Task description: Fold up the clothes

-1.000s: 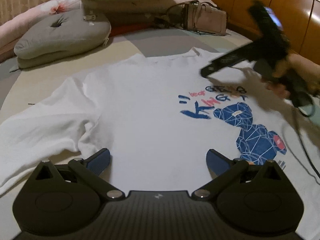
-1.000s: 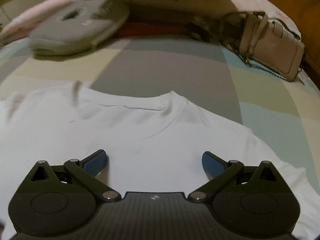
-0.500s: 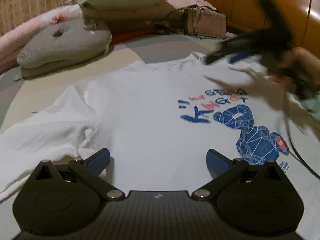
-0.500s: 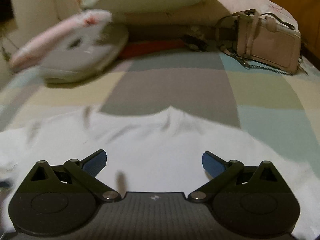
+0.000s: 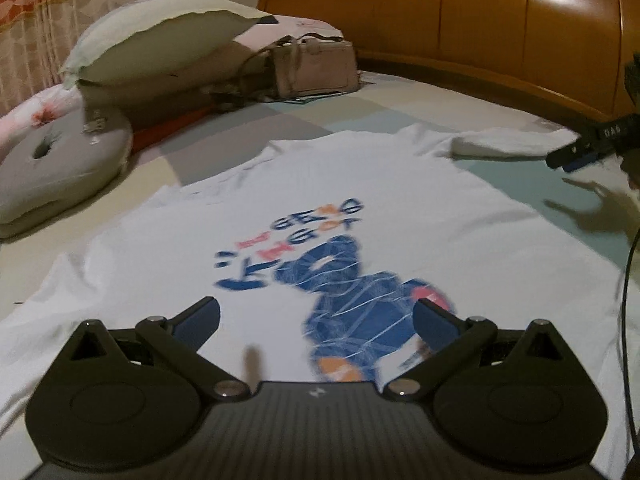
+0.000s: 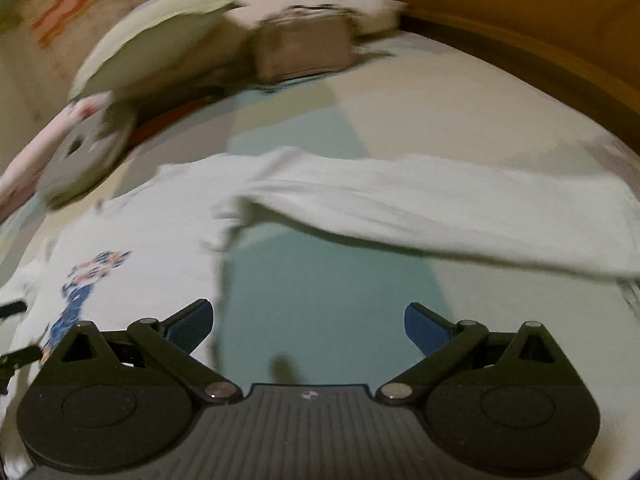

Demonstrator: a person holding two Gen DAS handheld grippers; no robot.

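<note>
A white T-shirt [image 5: 168, 248] with a blue bear print [image 5: 352, 292] lies face up, spread flat on the bed. My left gripper [image 5: 316, 316] hovers open over the print, holding nothing. One sleeve [image 6: 460, 208] stretches out to the right over the bedspread. My right gripper [image 6: 308, 320] is open above teal bedspread, just short of that sleeve, with the shirt body [image 6: 152, 232] at its left. In the left wrist view the right gripper [image 5: 576, 156] shows at the far right edge, near the sleeve [image 5: 504, 144].
Pillows [image 5: 160, 44], a grey cushion [image 5: 56, 168] and a beige handbag [image 5: 316, 66] are piled at the far left of the bed. A wooden headboard [image 5: 480, 20] runs along the right. A dark cable [image 5: 626, 280] hangs at the right edge.
The right gripper swung away from the collar to the right, toward the outstretched sleeve. The left gripper moved right and forward, from the plain left part of the shirt to over the print.
</note>
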